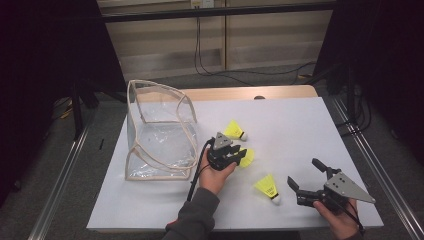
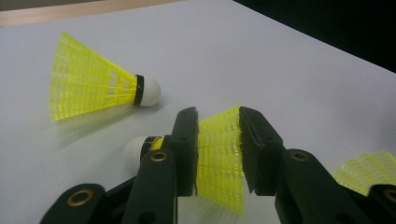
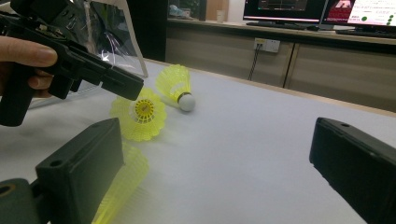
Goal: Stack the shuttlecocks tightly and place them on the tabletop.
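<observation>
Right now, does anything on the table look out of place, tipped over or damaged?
Mostly the clear plastic bag with cream piping: it sags crookedly, its rim leaning. Three yellow plastic shuttlecocks lie on their sides on the white table; the left gripper is squeezing the middle shuttlecock across its mesh skirt, but I see no damage.

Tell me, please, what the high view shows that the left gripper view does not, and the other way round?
The high view adds the clear bag at the table's left and the right tongs, open, beside the nearest shuttlecock. The left gripper view adds close detail: the skirt of the middle shuttlecock touching both pads of the left tongs, and the black band on the far shuttlecock. Shared: the white table, the left tongs and the yellow shuttlecocks.
</observation>
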`<action>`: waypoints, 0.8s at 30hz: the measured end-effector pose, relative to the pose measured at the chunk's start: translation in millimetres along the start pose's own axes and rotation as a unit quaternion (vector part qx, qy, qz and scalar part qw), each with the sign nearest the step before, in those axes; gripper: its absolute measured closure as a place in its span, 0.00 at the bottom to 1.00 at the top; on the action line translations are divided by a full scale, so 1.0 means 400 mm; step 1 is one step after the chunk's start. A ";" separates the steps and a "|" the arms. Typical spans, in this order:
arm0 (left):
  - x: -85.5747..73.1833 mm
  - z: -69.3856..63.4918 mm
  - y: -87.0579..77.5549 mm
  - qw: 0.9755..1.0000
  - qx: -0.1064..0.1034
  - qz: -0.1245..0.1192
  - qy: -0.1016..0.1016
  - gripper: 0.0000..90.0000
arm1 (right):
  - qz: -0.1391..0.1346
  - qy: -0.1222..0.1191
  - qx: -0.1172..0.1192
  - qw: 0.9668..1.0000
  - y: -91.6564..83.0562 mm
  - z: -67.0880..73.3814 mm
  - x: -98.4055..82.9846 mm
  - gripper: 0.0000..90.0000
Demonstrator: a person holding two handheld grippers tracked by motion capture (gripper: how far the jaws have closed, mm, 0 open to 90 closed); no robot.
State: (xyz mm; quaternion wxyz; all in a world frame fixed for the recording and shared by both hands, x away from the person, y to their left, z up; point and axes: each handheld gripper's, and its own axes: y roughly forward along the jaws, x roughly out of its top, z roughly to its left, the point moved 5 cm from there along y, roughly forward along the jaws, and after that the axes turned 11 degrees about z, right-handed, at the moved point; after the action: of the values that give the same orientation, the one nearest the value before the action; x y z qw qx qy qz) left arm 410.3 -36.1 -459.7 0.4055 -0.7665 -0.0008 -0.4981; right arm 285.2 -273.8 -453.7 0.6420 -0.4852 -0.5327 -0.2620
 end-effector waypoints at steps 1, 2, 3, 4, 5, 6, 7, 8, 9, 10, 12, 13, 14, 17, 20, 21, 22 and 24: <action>0.001 0.001 0.000 1.000 0.003 -0.002 -0.001 0.82 | 0.000 0.000 0.000 1.000 0.000 0.000 0.000 0.02; 0.002 0.003 -0.001 1.000 0.003 -0.003 -0.002 0.86 | -0.001 -0.001 -0.001 1.000 0.000 0.000 0.000 0.02; 0.002 0.004 -0.001 1.000 0.002 -0.001 -0.004 0.86 | -0.001 -0.001 -0.001 1.000 0.000 0.000 0.000 0.02; 0.003 0.006 -0.001 1.000 0.001 -0.004 -0.003 0.90 | -0.001 -0.001 0.000 1.000 0.000 0.000 0.000 0.02; 0.003 0.006 -0.001 1.000 0.001 -0.004 -0.003 0.92 | -0.001 -0.001 0.000 1.000 0.000 0.000 0.000 0.02; 0.005 0.007 -0.003 1.000 0.001 -0.006 -0.004 0.94 | 0.000 0.000 -0.001 1.000 0.000 0.000 0.000 0.02; 0.006 0.008 -0.004 1.000 0.004 -0.007 -0.002 0.97 | 0.000 0.000 0.001 1.000 0.000 0.000 0.000 0.02; 0.007 0.009 -0.006 1.000 0.008 -0.007 -0.001 0.98 | 0.000 0.000 0.000 1.000 0.000 0.000 0.000 0.02; 0.007 0.009 -0.006 1.000 0.008 -0.007 -0.001 0.99 | 0.000 0.000 -0.001 1.000 0.000 0.000 0.000 0.02; 0.010 0.011 -0.008 1.000 0.012 -0.009 -0.001 0.99 | 0.000 0.000 -0.001 1.000 0.000 0.000 0.000 0.02; 0.014 0.013 -0.010 1.000 0.015 -0.014 -0.004 1.00 | -0.001 -0.001 0.000 1.000 0.000 0.000 0.000 0.02; 0.015 0.016 -0.012 1.000 0.019 -0.014 -0.003 1.00 | 0.000 -0.001 0.000 1.000 0.000 0.000 0.000 0.02; 0.018 0.018 -0.014 1.000 0.023 -0.018 -0.002 1.00 | 0.000 -0.001 0.000 1.000 0.000 0.000 0.000 0.02; 0.023 0.024 -0.021 0.999 0.032 -0.023 -0.005 1.00 | -0.001 -0.001 0.001 1.000 0.000 0.000 0.000 0.02; 0.025 0.026 -0.023 0.999 0.040 -0.026 -0.008 1.00 | -0.001 -0.001 0.001 1.000 0.000 0.000 0.000 0.02; 0.026 0.026 -0.024 0.999 0.044 -0.028 -0.010 1.00 | -0.001 -0.001 0.000 1.000 0.000 0.000 0.000 0.02; 0.027 0.027 -0.025 0.999 0.046 -0.028 -0.010 1.00 | 0.000 -0.001 0.000 1.000 0.000 0.000 0.000 0.02; 0.028 0.029 -0.027 0.998 0.052 -0.030 -0.012 1.00 | -0.001 -0.001 0.000 1.000 0.000 0.000 0.000 0.02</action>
State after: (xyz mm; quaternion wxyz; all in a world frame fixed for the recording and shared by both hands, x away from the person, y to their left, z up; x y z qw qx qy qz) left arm 420.6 -26.2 -446.5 0.4300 -0.7500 -0.0549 -0.4997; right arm 285.2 -273.9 -453.6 0.6411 -0.4852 -0.5338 -0.2619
